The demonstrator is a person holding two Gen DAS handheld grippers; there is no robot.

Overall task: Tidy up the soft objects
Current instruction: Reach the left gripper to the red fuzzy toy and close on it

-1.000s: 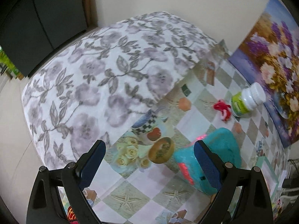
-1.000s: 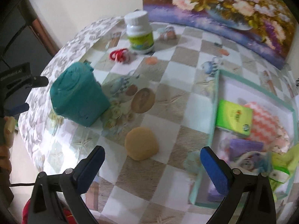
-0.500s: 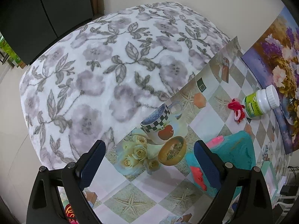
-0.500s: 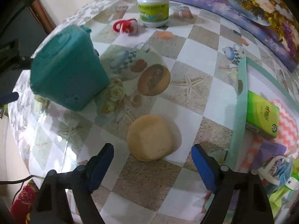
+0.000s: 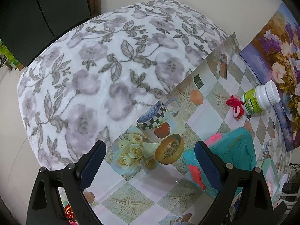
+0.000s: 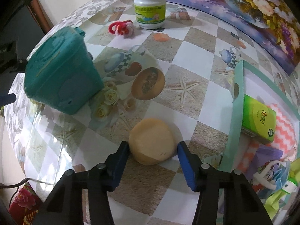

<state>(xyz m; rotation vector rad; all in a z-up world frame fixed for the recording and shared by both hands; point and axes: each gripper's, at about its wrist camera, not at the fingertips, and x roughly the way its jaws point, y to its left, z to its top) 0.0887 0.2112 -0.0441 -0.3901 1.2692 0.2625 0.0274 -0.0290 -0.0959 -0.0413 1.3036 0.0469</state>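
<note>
A round tan sponge (image 6: 152, 140) lies on the patterned tablecloth. My right gripper (image 6: 153, 151) is low over it, its blue pads on either side of the sponge and still apart from it, jaws narrowed but open. A red fuzzy ornament (image 6: 121, 28) lies near the far edge; it also shows in the left wrist view (image 5: 235, 106). A mint tray (image 6: 235, 101) at right holds soft items, a green pack (image 6: 259, 121) and a pink zigzag cloth (image 6: 285, 125). My left gripper (image 5: 150, 164) is open and empty above the table.
A teal plastic box (image 6: 60, 75) stands left of the sponge; it shows beside my left gripper's right finger (image 5: 232, 155). A white pill bottle (image 6: 150, 9) stands at the back. A floral blanket (image 5: 103, 71) covers the table's left part. A flower painting (image 6: 253, 5) leans at the back.
My right gripper has come down and forward onto the sponge and its jaws have narrowed around it. My left gripper has drifted slightly back, still open.
</note>
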